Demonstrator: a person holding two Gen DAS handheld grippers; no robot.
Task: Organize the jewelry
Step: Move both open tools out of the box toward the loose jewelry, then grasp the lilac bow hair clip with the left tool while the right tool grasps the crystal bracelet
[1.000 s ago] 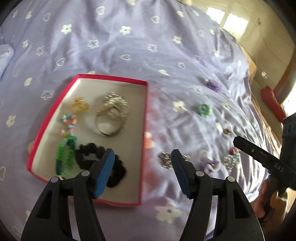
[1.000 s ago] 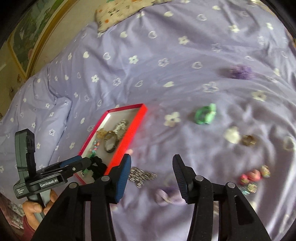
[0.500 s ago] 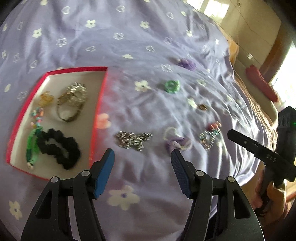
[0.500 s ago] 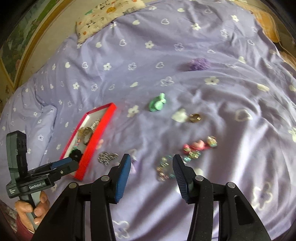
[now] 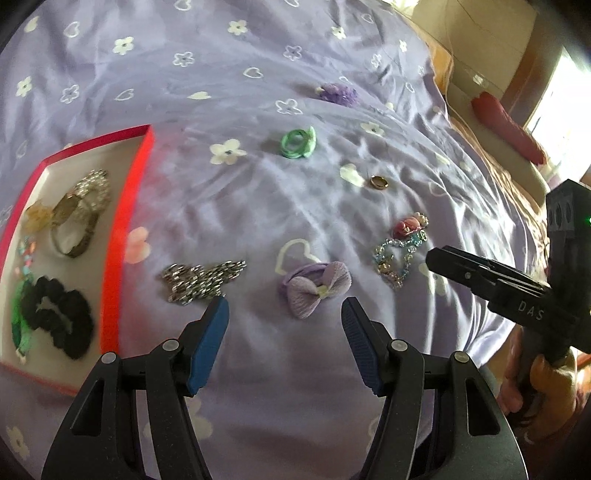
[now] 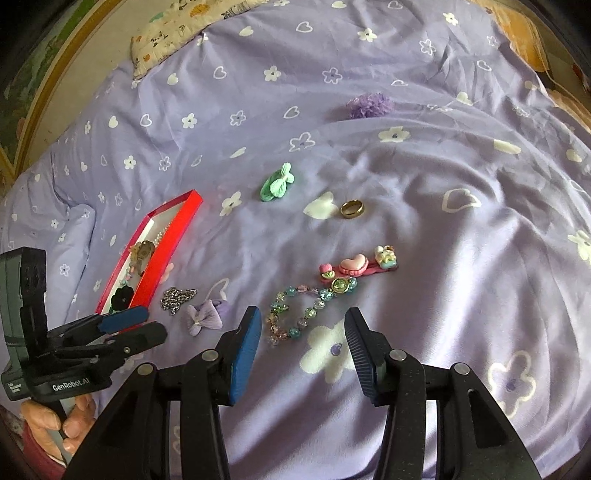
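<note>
Both tools wide, nothing held. Left gripper (image 5: 284, 314) hovers above the bedspread (image 5: 221, 74), jaws spread wide, purple bow hair tie (image 5: 317, 286) just beyond and between the tips. Silver chain (image 5: 201, 278) lies just beyond the left blue pad. Right gripper (image 6: 303, 332) also spread wide; beaded bracelet (image 6: 295, 314) sits just past its tips, nearer the left pad.

Edges: red box (image 5: 123, 229) is at the left, its right wall near the chain but apart from it. Inside: black scrunchie (image 5: 55, 321) near corner, watch (image 5: 79, 221) further in, green band at the left, partly cut off by the frame. Bare white floor left in the far part of the box.

Loose items on the cloth, well spaced:
- pink heart clip (image 6: 358, 266) touching or just beyond the bracelet's far end, can't tell which
- gold ring (image 6: 352, 208) mid-field, beside a white printed patch
- green hair tie (image 6: 277, 182) further left and beyond
- purple pompom (image 6: 369, 103) farthest

Clear cloth to the right of the ring and clip, and near the right gripper.

Surface: soft lilac bedspread with white flower and heart print, wrinkled around the items. Bed's right edge drops off close to the bracelet in the left view. Patterned pillow (image 6: 177, 26) at far left, tiled floor beyond the bed.
</note>
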